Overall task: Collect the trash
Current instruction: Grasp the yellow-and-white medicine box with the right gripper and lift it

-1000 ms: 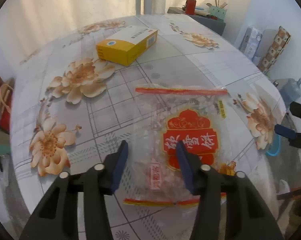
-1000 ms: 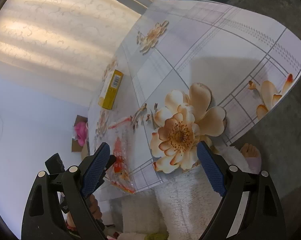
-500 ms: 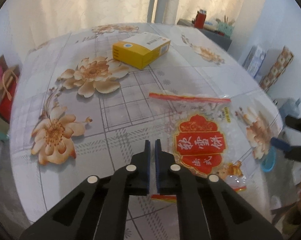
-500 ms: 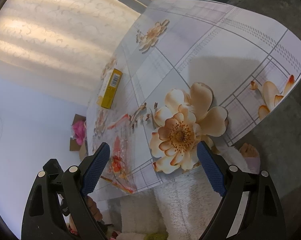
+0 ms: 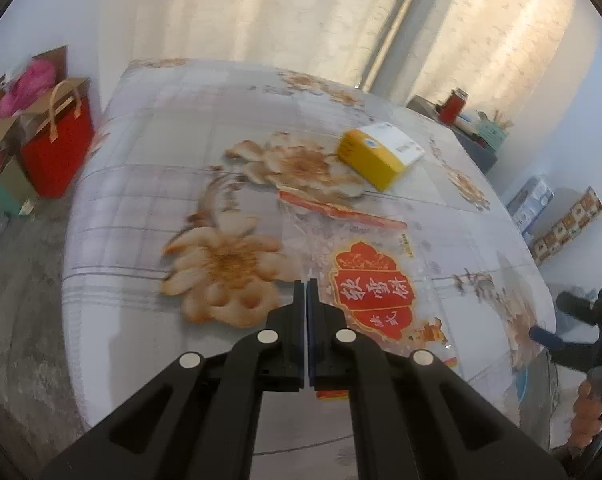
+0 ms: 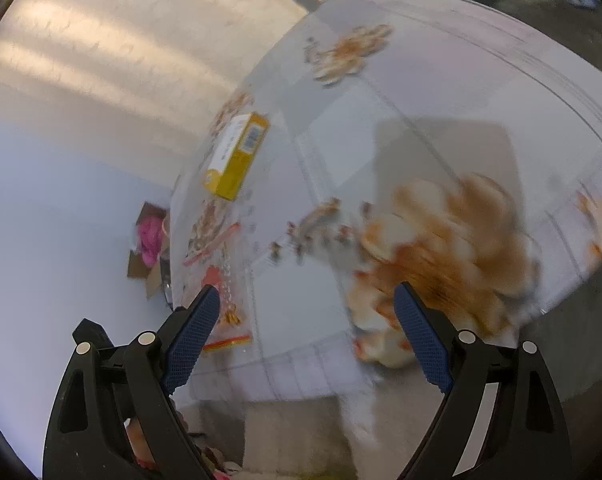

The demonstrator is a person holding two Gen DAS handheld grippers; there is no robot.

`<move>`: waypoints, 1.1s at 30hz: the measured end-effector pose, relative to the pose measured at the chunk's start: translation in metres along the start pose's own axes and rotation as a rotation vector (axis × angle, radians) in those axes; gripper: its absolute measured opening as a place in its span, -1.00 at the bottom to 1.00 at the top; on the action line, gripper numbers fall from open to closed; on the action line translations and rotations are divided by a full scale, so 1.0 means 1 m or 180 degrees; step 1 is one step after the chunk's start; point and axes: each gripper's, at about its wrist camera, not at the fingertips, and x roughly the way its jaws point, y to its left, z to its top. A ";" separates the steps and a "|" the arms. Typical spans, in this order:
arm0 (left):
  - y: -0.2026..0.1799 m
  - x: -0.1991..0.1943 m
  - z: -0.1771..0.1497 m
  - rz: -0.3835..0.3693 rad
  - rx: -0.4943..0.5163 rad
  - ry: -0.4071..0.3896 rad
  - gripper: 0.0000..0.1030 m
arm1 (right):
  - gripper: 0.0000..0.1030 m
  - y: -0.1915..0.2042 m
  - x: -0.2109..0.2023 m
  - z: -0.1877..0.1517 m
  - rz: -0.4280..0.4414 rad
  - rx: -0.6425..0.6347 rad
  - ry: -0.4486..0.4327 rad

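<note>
Left gripper (image 5: 306, 286) pinched on bag (image 5: 371, 280)

Its jaws are fully closed on the clear bag's near edge, likely to lift this trash off the table (image 5: 149, 184). The right gripper (image 6: 307, 320) hangs wide open, empty, by the table's edge; a yellow box (image 5: 381, 152) waits beyond.

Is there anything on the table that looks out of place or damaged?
The empty clear snack bag lies flat and crumpled on the floral tablecloth, near the front edge; it looks like litter. The yellow box behind it sits askew. Nothing looks spilled or broken.
</note>
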 end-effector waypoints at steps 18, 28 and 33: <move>0.044 -0.003 -0.003 -0.0116 -0.0247 -0.0065 -0.99 | 0.74 0.119 0.162 0.144 -0.0615 -0.0040 0.0332; 0.051 0.001 -0.004 -0.0218 -0.0300 -0.0023 -0.99 | 0.78 0.136 0.220 0.159 -0.1182 -0.0134 0.0455; 0.053 0.002 -0.002 -0.0237 -0.0308 -0.0014 -0.99 | 0.77 0.148 0.230 0.152 -0.1446 -0.0612 0.0480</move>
